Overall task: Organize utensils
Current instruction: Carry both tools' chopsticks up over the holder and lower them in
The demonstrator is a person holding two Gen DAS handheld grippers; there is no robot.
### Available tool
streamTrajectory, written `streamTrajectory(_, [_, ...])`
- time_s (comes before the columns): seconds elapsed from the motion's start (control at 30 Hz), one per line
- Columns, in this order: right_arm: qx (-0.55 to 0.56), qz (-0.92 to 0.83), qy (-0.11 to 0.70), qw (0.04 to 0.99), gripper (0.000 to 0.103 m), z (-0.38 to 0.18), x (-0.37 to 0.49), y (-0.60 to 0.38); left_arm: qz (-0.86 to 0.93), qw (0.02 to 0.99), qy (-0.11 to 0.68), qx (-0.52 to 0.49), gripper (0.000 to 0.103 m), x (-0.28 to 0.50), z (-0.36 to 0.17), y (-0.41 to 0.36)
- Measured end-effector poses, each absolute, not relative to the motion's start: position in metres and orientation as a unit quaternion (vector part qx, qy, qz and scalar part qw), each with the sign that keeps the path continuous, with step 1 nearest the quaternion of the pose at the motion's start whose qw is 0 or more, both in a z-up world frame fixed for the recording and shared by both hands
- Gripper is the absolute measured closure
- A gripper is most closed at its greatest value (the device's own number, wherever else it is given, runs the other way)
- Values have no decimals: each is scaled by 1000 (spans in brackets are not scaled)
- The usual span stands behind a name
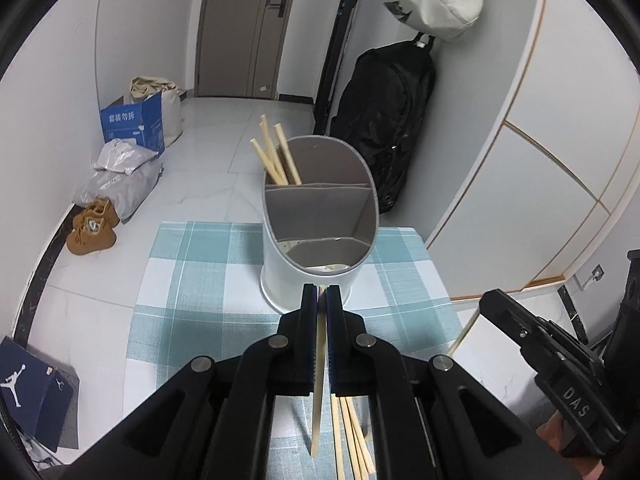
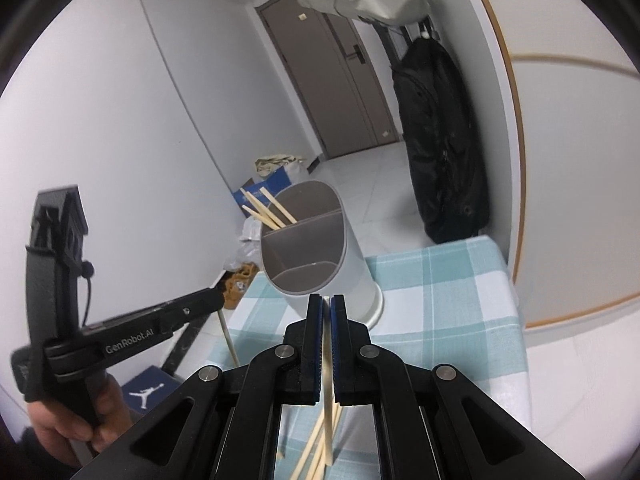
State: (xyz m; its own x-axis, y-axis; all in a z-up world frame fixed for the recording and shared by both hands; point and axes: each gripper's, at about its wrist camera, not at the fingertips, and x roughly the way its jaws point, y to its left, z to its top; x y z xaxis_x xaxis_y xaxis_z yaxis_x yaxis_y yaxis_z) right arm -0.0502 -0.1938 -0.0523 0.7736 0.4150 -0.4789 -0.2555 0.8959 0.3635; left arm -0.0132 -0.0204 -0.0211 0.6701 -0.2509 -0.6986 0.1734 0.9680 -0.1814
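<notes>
The left tool (image 1: pixel 321 294) pinches one chopstick (image 1: pixel 319 380); straight ahead stands the divided holder (image 1: pixel 320 216), three chopsticks (image 1: pixel 276 156) in its far compartment.

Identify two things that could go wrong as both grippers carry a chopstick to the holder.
1. The left gripper pinches its wooden chopstick near one end; it may swing or slip.
2. The tall white oval utensil holder stands unsupported on the checked cloth; a nudge could tip it.

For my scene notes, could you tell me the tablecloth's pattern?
The tablecloth is a light blue and white plaid, clearest in the left wrist view.
</notes>
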Motion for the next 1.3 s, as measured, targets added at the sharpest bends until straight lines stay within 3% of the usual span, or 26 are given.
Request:
streamTrajectory(0.7, [114,146,240,953,100,-16,-68,-194,-148,912,380,-41,103,-19,8,-35])
streamTrajectory(1.3, [111,165,216,956,100,31,-25,-204,-162,915,366,-54,103,10,61,-35])
